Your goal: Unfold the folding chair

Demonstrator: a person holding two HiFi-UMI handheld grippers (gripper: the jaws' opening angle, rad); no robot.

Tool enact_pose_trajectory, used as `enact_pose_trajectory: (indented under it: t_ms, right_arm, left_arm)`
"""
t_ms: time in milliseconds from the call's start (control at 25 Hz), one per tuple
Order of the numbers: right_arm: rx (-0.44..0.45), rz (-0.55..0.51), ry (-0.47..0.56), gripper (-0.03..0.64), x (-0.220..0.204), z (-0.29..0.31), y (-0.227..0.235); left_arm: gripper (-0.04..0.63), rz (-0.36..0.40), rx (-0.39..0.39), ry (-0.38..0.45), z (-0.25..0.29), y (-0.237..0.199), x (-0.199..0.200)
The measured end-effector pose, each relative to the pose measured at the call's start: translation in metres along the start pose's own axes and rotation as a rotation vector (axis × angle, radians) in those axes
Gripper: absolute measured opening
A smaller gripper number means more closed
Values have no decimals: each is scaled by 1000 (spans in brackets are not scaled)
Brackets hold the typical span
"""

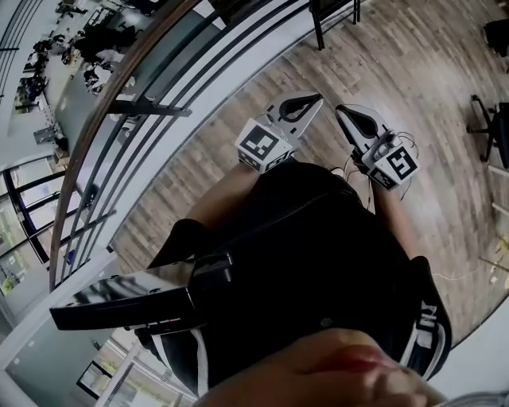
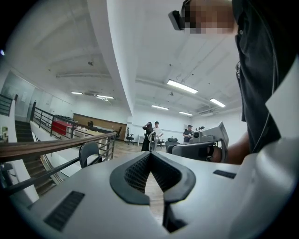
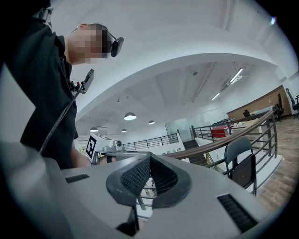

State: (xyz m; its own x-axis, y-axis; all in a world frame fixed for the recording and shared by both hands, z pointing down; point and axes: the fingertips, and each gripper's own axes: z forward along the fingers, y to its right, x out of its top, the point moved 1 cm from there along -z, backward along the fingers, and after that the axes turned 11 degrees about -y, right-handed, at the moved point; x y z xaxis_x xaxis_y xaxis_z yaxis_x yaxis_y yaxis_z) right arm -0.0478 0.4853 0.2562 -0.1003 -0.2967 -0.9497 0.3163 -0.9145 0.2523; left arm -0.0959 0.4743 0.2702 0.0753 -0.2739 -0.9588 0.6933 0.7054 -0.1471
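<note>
A dark folding chair (image 3: 240, 161) stands against the railing, some way ahead of both grippers; it also shows in the left gripper view (image 2: 88, 154), and only its black legs (image 1: 334, 16) reach into the top of the head view. It looks folded flat, with the seat hanging under the rounded back. My left gripper (image 1: 314, 101) and right gripper (image 1: 340, 110) are held side by side before the person's body, pointing towards the chair. Both are shut with nothing between the pads, as the left gripper view (image 2: 150, 154) and the right gripper view (image 3: 150, 158) show.
A wood-topped metal railing (image 1: 135, 107) curves along the left, with a staircase (image 2: 28, 140) and a lower floor beyond. The floor is wooden planks (image 1: 398, 56). An office chair base (image 1: 489, 119) stands at the right. Several people (image 2: 154, 135) stand far off.
</note>
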Motion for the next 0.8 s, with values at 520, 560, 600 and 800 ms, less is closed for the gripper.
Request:
enact_pose_trajectory:
  t_ms: [520, 560, 600, 800]
  right_arm:
    - [-109, -15, 0, 8, 28, 23, 98]
    - [-111, -25, -6, 8, 29, 20, 110]
    - [-107, -37, -9, 8, 31, 18, 122]
    - [-49, -55, -2, 8, 50, 10, 184]
  left_arm:
    - [3, -56, -56, -7, 55, -73, 25]
    - [3, -52, -58, -11, 67, -76, 27]
    - [3, -45, -57, -11, 79, -79, 31]
    - [3, -37, -10, -8, 143, -102, 53]
